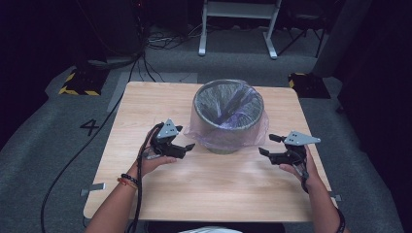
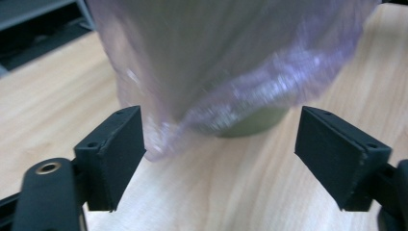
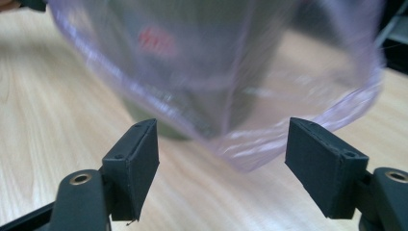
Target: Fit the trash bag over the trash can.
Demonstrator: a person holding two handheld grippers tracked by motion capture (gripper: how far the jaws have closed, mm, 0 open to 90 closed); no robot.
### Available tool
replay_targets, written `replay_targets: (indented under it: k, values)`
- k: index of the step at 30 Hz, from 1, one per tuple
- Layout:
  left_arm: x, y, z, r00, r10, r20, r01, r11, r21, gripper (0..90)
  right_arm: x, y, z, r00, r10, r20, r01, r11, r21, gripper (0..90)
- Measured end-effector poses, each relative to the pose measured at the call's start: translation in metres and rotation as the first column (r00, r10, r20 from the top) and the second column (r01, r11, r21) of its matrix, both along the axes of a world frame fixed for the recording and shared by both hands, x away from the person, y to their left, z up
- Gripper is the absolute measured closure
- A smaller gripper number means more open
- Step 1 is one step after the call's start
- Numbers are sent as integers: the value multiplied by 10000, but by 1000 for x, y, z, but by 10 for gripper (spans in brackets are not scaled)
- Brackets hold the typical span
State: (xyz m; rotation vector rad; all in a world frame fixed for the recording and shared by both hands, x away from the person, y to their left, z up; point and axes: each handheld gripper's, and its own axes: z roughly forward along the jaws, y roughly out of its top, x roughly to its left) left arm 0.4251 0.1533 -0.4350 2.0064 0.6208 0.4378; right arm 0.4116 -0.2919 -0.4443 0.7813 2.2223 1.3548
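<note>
Bin liner (image 1: pixel 201 131): thin, clear purple plastic, tucked into the grey bin (image 1: pixel 228 112) and folded down over its rim, the loose skirt hanging down the outer wall almost to the desk (image 1: pixel 145 102).
Bin position: upright, toward the far middle of the desk, between the two grippers.
Step in hand: judged to be taking hold of the liner's hanging edge on both sides.
Doing it well: pinch only film, low on the skirt, not the bin wall; close both sides evenly so that the bin does not tip or slide.
Left gripper (image 1: pixel 187 145): jaws spread wide, holding nothing; in the left gripper view the liner hem (image 2: pixel 159 144) hangs just beside one jaw, and whether they touch is unclear.
Right gripper (image 1: pixel 266 145): jaws equally wide, empty, near the liner's lowest fold (image 3: pixel 250 154), apart from it.
</note>
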Motion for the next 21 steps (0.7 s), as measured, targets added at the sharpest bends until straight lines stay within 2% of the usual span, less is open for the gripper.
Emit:
replay_targets:
  k: [4,5,8,12,14,17,19,21]
  values:
    - [7,6,12,9998,151,87,-147,9991,-399,205,8,-4,16,9984,-492,290,488,9987,141,267]
    - [9,7,15,9994,241,234,-231,9988,-425,207,11,-4,20,9978,-564,349,560,9984,122,264]
    - [18,6,22,9990,351,265,-336,9980,-536,211,21,-4,31,9965,-707,452,702,9975,111,257]
    - [32,-2,23,9987,418,290,-410,9988,-267,211,31,1,42,9965,-685,473,684,9976,48,252]
    - [39,-6,22,9993,374,91,-374,9993,-19,210,37,3,44,9970,-620,468,624,9980,-77,244]
    - [48,-8,20,9989,471,4,-471,9988,-109,209,45,8,45,9978,-573,337,582,9979,-271,239]
    - [52,-9,18,9987,491,125,-489,9987,-148,223,51,12,44,9982,-514,307,528,9975,-469,237]
    - [57,-11,16,9992,397,-87,-398,9992,-89,263,56,16,43,9994,-299,151,306,9983,-505,248]
